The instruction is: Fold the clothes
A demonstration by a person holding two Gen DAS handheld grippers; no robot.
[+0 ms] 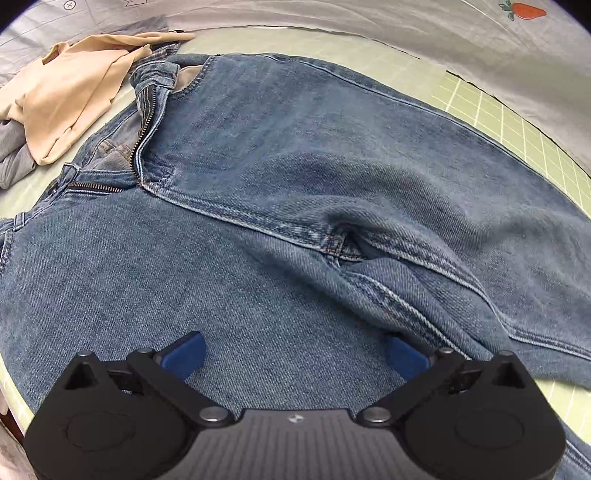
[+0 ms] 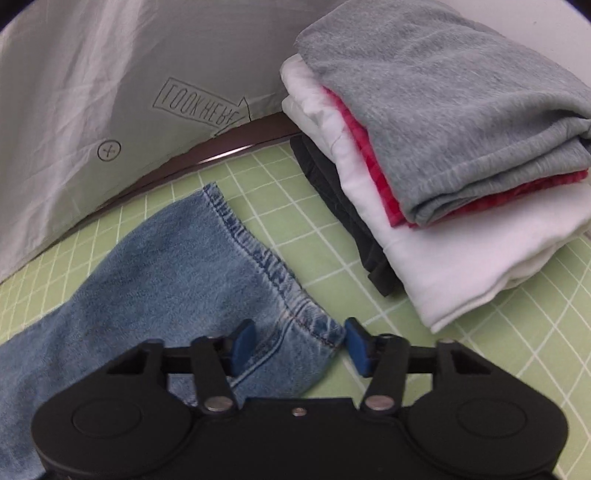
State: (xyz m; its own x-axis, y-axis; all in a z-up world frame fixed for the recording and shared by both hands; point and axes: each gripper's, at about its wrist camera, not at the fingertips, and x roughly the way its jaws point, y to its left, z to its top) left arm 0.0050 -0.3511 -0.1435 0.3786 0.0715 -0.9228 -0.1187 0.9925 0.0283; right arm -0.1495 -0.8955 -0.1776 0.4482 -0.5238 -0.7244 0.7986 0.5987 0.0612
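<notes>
The jeans (image 1: 258,184) are lying spread on the green grid mat (image 1: 517,122), front side up, with the fly unzipped and the waistband pointing toward the far left of the left wrist view. The crotch seam is bunching into a fold near the centre of that view.

The left gripper (image 1: 295,356) is sitting low over the thigh area of the jeans. Its jaws are standing wide apart, released, with denim lying between the blue pads (image 1: 186,354); nothing is being grasped.

A beige garment (image 1: 62,96) is lying crumpled beside the waistband, partly over a grey garment (image 1: 14,155) at the left edge. A grey sheet (image 1: 332,18) is bordering the mat at the back.

In the right wrist view, one jeans leg (image 2: 166,266) is lying flat on the mat (image 2: 480,369), its hem running diagonally. The right gripper (image 2: 299,345) is positioned at the near corner of the hem (image 2: 258,254). Its jaws are partly apart, straddling the hem corner without clamping it.

A stack (image 2: 443,166) of folded clothes is resting on the mat just beyond the hem, apart from it: grey on top, then red, white and dark layers.
</notes>
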